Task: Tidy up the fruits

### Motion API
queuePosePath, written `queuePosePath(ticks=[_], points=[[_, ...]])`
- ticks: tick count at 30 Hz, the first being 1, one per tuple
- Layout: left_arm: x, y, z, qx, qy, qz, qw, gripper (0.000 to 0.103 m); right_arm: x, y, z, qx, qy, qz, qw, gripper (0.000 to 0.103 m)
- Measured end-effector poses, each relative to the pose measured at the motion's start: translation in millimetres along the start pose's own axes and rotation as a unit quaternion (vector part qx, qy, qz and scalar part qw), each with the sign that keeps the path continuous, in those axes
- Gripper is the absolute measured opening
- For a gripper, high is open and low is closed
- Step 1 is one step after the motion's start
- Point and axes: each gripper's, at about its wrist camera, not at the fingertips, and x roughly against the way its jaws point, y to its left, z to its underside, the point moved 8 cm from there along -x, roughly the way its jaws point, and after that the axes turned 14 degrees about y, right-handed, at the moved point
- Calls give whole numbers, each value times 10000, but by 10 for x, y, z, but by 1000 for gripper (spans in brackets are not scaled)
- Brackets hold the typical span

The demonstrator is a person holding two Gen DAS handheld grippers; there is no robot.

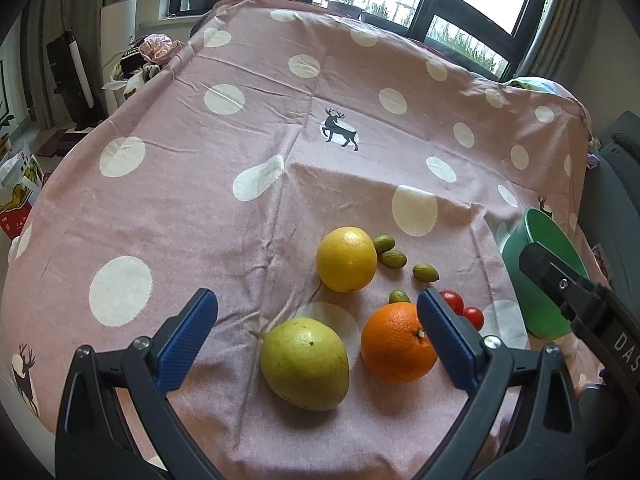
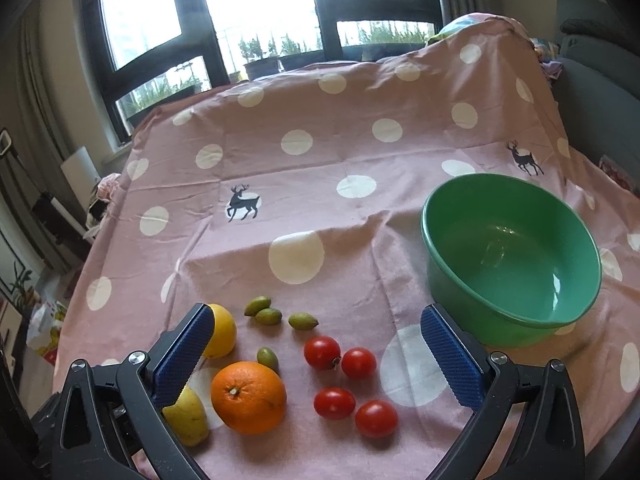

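On the pink dotted cloth lie an orange (image 2: 249, 397), a yellow citrus fruit (image 1: 346, 259), a yellow-green pear-like fruit (image 1: 305, 363), several small green fruits (image 2: 269, 316) and several red tomatoes (image 2: 334, 402). An empty green bowl (image 2: 512, 258) stands to their right. My left gripper (image 1: 317, 314) hovers open above the pear-like fruit and the orange (image 1: 398, 343), holding nothing. My right gripper (image 2: 317, 328) is open above the tomatoes, also holding nothing. Part of the right gripper's black body (image 1: 580, 300) shows in the left wrist view, in front of the bowl (image 1: 536, 276).
The tablecloth (image 2: 320, 152) spreads far back toward dark-framed windows. A grey chair (image 2: 600, 80) stands at the right. Boxes and clutter sit on the floor at the left (image 1: 20, 184). The cloth rises over something at the back right corner (image 2: 480, 40).
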Motion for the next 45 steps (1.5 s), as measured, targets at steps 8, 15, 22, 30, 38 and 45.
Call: queuePosePath(ticks=[8, 15, 22, 30, 38, 45], points=[[-44, -9, -2, 20, 95, -13, 10000, 100, 7, -64, -3, -124, 25, -233, 9996, 103], [-72, -67, -11, -4, 163, 54, 9999, 99, 2, -159, -29, -359, 49, -433, 9984, 103], [-69, -89, -11, -33, 172, 55, 9998, 99, 33, -208, -43, -467, 27, -495, 9977, 103], [-30, -51, -2, 65, 158, 146, 9997, 97, 76, -208, -50, -511, -36, -556, 9971, 103], [-7, -32, 9, 79, 180, 165, 9997, 95, 92, -172, -43, -477, -51, -604, 9970, 103], [3, 9, 35, 123, 253, 144, 9995, 92, 98, -117, -26, -454, -12, -730, 9963, 103]])
